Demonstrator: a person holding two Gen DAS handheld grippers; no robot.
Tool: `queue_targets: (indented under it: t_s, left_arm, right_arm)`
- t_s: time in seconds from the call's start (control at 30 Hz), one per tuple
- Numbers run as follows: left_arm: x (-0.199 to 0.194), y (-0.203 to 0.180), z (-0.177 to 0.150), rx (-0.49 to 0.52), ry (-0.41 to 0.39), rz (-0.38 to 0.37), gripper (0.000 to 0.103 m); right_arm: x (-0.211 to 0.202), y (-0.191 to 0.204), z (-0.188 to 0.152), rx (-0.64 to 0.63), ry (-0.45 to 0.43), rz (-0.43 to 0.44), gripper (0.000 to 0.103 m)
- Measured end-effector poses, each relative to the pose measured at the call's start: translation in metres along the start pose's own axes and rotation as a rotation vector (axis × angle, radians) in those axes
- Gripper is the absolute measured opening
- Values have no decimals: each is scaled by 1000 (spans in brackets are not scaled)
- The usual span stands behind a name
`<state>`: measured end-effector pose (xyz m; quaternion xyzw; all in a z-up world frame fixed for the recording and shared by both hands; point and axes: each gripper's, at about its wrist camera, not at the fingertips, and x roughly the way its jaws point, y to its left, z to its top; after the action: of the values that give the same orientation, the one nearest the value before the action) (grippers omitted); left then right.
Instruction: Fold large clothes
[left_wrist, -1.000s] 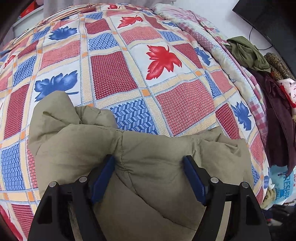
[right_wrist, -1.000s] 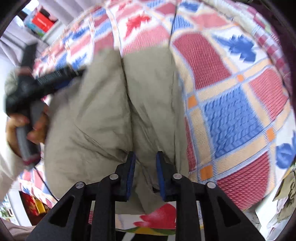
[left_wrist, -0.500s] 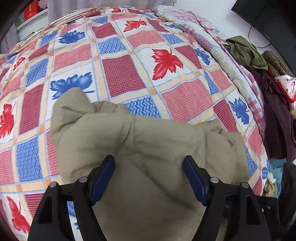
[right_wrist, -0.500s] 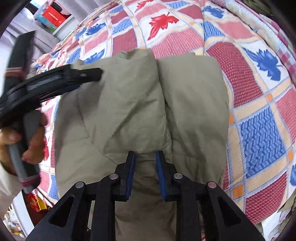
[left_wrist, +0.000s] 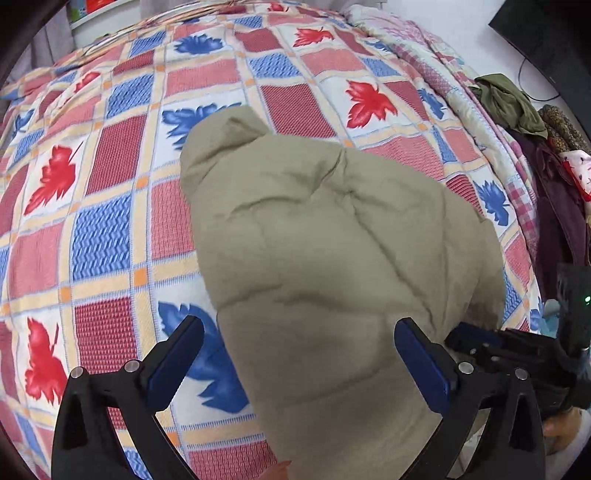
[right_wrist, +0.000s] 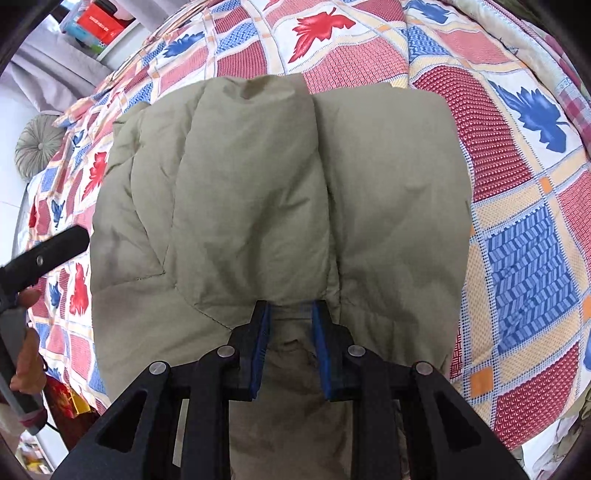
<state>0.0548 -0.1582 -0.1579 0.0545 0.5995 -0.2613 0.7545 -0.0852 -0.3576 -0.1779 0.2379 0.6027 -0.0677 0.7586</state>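
While the khaki padded jacket (right_wrist: 280, 192) lies bunched on the patchwork bedspread (left_wrist: 110, 206), the right gripper (right_wrist: 290, 314) pinches its near edge; the left gripper (left_wrist: 299, 354) gapes wide above it, holding nothing — so lower it squarely onto a seam and close before pulling the fold flat.

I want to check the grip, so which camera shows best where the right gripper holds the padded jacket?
The right wrist view: the right gripper has its blue pads closed on a bunched fold of the olive padded jacket. The left wrist view shows the jacket spread on the patchwork quilt, but only the gripper's black body at the right edge.
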Motion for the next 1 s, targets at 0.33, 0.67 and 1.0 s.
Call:
queue_targets:
  t_s: [0.33, 0.67, 1.0]
  left_arm:
    - [8, 12, -13, -26, 23, 12, 103]
    - [8, 14, -11, -33, 30, 10, 103]
    - [7, 38, -13, -109, 41, -36, 103]
  right_arm:
    - [-43, -12, 6, 60, -70, -9, 59]
    - [-55, -61, 9, 190, -88, -2, 73]
    - [-51, -92, 14, 243, -83, 83, 83]
